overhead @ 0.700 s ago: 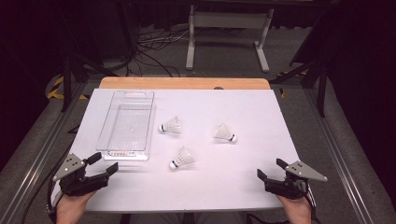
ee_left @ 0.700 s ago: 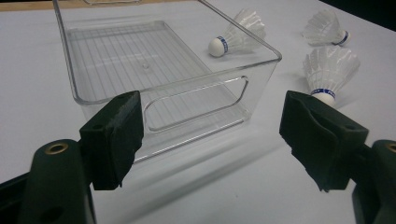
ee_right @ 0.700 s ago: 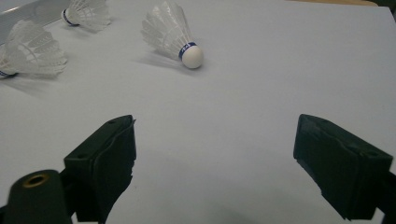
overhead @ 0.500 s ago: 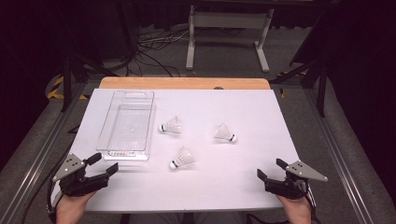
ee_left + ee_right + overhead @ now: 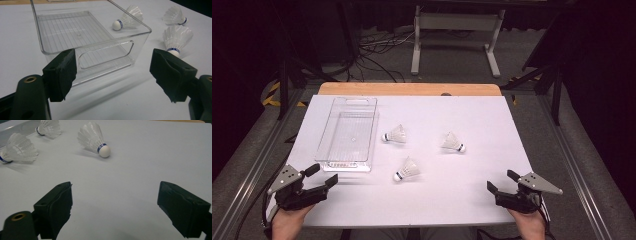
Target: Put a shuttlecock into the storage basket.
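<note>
Three white shuttlecocks lie on the white table: one (image 5: 395, 134) beside the clear plastic bin (image 5: 329, 135), one (image 5: 452, 142) to the right, one (image 5: 407, 169) nearer the front. My left gripper (image 5: 323, 176) rests open at the front left, just short of the bin's near end (image 5: 105, 53); the front shuttlecock (image 5: 176, 40) lies by its right jaw. My right gripper (image 5: 502, 181) sits open at the front right. Ahead of it lies the right shuttlecock (image 5: 93, 138), with the other two (image 5: 17, 151) (image 5: 48, 127) farther left. Both grippers hold nothing.
The empty bin stands on the table's left side. A wooden strip (image 5: 409, 89) runs along the far edge. A metal stand (image 5: 457, 35) and cables are on the floor beyond. A rail (image 5: 579, 175) borders the right side.
</note>
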`<state>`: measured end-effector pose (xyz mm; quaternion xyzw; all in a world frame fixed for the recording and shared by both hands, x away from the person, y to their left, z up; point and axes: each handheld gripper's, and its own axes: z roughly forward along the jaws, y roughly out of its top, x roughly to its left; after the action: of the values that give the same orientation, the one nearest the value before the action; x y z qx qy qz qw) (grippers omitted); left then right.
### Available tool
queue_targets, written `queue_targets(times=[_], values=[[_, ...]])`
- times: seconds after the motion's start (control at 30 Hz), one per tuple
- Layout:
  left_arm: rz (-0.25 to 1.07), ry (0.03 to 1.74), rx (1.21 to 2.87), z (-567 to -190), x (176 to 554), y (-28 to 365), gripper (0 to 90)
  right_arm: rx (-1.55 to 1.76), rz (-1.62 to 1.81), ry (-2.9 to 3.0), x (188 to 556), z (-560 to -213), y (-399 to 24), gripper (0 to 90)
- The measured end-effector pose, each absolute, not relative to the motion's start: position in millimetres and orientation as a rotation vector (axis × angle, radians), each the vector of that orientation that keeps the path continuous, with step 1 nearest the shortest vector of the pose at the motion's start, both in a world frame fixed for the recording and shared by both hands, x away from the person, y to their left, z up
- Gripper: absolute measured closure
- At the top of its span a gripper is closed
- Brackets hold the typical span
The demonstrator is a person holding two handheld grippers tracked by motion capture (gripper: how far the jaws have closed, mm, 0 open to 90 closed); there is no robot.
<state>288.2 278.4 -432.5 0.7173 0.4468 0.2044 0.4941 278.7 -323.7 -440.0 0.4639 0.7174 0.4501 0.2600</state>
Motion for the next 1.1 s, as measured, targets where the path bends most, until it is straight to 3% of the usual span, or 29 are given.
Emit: queue_targets(times=[1.1], values=[[0.488, 1.084, 1.719, -426.8, 288.7, 274.6, 22.3, 1.267, 1.225, 1.939, 277.0, -439.9, -323.5, 12.7]])
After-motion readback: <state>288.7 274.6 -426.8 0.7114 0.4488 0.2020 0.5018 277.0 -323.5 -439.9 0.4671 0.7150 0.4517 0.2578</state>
